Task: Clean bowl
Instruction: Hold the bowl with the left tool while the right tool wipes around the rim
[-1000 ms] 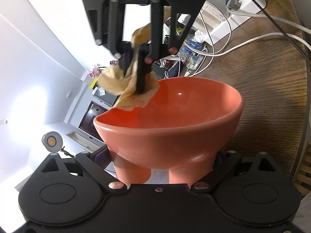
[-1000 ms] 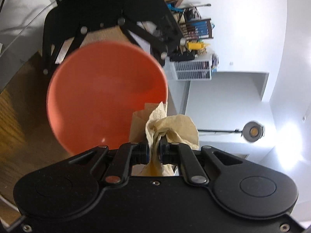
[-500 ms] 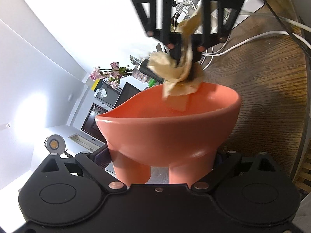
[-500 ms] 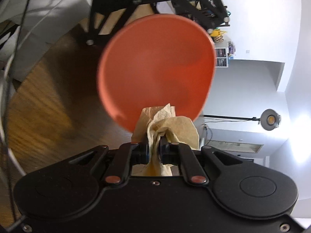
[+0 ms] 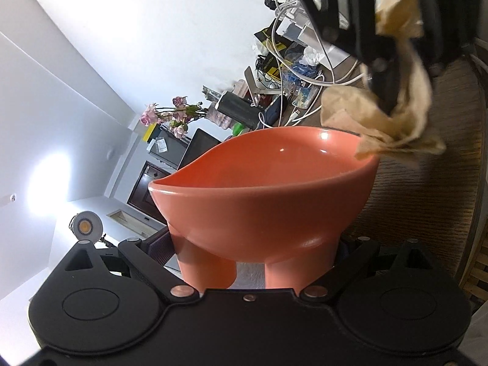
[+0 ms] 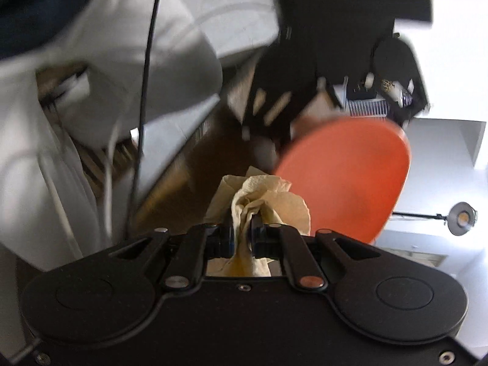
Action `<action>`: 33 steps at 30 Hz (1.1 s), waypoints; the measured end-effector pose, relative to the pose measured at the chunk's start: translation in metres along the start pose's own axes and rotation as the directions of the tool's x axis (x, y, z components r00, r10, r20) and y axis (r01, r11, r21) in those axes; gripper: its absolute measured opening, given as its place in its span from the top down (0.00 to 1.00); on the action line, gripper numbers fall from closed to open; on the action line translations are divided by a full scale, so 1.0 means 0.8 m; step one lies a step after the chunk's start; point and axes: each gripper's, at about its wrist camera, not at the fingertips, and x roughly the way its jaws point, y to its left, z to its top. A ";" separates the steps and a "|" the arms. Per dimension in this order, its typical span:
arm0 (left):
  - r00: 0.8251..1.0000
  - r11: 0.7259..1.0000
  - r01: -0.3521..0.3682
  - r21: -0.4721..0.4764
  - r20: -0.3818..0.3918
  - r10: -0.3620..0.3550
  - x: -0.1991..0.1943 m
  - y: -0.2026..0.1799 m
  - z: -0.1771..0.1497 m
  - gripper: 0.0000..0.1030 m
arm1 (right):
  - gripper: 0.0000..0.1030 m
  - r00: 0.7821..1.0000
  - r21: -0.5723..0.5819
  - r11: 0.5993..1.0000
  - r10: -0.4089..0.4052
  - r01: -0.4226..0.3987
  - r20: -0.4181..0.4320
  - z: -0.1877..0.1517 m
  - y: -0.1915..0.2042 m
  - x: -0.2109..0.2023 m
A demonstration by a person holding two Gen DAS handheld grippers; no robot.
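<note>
- Left wrist view: the left gripper (image 5: 250,267) holds an orange bowl (image 5: 265,195) by its foot, one finger pressed against each side of the base, so the jaws are closed on the bowl.
- The bowl is lifted off the wooden table (image 5: 427,201) and sits tilted, its opening facing up and away from the camera, the inside glossy with small highlights.
- At the upper right, the right gripper (image 5: 385,91) hangs above the bowl's right rim with a crumpled tan paper towel (image 5: 393,122) pinched in its tips; the towel's lower fold lies at the rim's edge, though I cannot tell whether it touches.
- Behind the bowl, the far end of the table is crowded with white cables (image 5: 292,21), boxes and a bunch of pink flowers (image 5: 170,116).
- Right wrist view: the right gripper (image 6: 242,231) has its jaws closed tight on the paper towel (image 6: 265,201), which bulges out in front of the tips.
- The bowl (image 6: 347,177) shows to the right of the towel, blurred, its opening facing the camera, with the dark frame of the left gripper behind it.
- A lamp (image 6: 462,218) glows at the right edge.
</note>
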 end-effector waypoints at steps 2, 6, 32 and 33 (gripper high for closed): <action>1.000 1.000 0.001 0.005 0.002 -0.001 -0.001 0.001 -0.001 0.08 | 0.92 0.999 0.022 1.000 -0.001 0.000 0.048 0.015 -0.009 -0.013; 1.000 1.000 0.002 0.010 0.006 -0.002 -0.001 0.004 -0.006 0.08 | 0.92 0.990 0.058 0.998 -0.046 0.038 0.134 0.044 -0.018 -0.044; 1.000 1.000 0.007 -0.013 0.013 -0.007 0.012 0.005 -0.011 0.08 | 0.92 0.959 0.062 0.957 -0.283 0.283 -0.012 -0.048 -0.086 0.005; 1.000 1.000 0.007 -0.013 0.013 -0.007 0.012 0.005 -0.011 0.08 | 0.92 0.960 0.073 0.957 -0.279 0.280 -0.025 -0.055 -0.085 0.007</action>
